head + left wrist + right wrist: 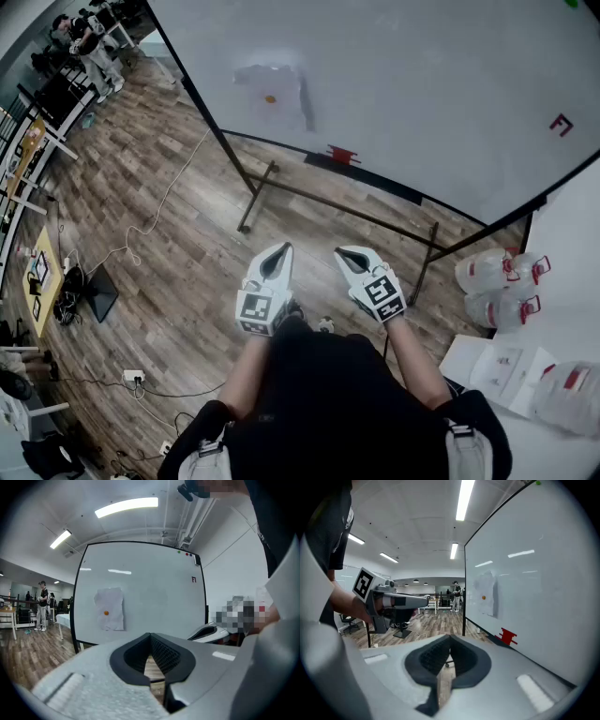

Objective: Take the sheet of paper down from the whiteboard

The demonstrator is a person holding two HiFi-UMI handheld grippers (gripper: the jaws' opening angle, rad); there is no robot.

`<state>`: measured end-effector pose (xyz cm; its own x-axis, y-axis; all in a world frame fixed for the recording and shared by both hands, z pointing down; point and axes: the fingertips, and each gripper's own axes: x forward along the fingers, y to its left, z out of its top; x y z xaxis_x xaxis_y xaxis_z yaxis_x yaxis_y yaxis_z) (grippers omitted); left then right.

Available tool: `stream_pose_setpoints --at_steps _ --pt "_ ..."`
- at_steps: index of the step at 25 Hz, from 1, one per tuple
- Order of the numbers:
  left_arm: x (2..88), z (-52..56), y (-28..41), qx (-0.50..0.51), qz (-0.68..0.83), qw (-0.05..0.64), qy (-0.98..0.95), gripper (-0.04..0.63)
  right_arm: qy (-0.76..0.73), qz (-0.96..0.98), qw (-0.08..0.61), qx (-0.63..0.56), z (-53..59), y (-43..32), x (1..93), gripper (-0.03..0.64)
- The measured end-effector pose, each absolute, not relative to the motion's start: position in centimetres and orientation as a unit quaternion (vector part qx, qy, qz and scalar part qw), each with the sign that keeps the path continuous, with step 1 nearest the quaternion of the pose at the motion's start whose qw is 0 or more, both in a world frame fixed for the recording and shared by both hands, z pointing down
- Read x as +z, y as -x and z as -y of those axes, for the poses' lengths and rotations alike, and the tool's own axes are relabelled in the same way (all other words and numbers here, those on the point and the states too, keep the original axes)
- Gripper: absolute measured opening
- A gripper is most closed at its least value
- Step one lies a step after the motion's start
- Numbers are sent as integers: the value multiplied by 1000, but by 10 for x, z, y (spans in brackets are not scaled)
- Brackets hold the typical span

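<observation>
A crumpled white sheet of paper [274,87] hangs on the big whiteboard [431,84], pinned by a small orange magnet [270,98]. In the left gripper view the paper [110,609] sits left of centre on the board, well ahead of the jaws. The right gripper view has the paper [488,594] far off along the board. My left gripper [279,251] and right gripper [349,253] are held side by side in front of my body, well short of the board. Both are shut with nothing between the jaws, as the left gripper [150,637] and right gripper [450,638] show close up.
The board stands on a black frame [258,192] over wood flooring. A red object [342,155] sits at its lower edge. Water jugs [497,272] and a white table [572,253] with papers are at the right. A cable [155,220] trails on the floor at left; people stand far off.
</observation>
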<state>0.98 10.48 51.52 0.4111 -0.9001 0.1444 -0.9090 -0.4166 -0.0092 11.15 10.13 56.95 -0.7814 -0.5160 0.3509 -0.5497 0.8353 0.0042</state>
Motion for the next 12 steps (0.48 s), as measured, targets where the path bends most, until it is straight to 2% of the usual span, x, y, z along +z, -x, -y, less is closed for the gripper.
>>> stream_pose_setpoints --at_steps 7,12 --pt "510 -108 -8 57 540 28 -839 11 -285 942 169 49 -102 -111 567 3" --pt "509 -107 -2 51 543 29 -838 11 -291 945 138 58 -101 -112 559 4"
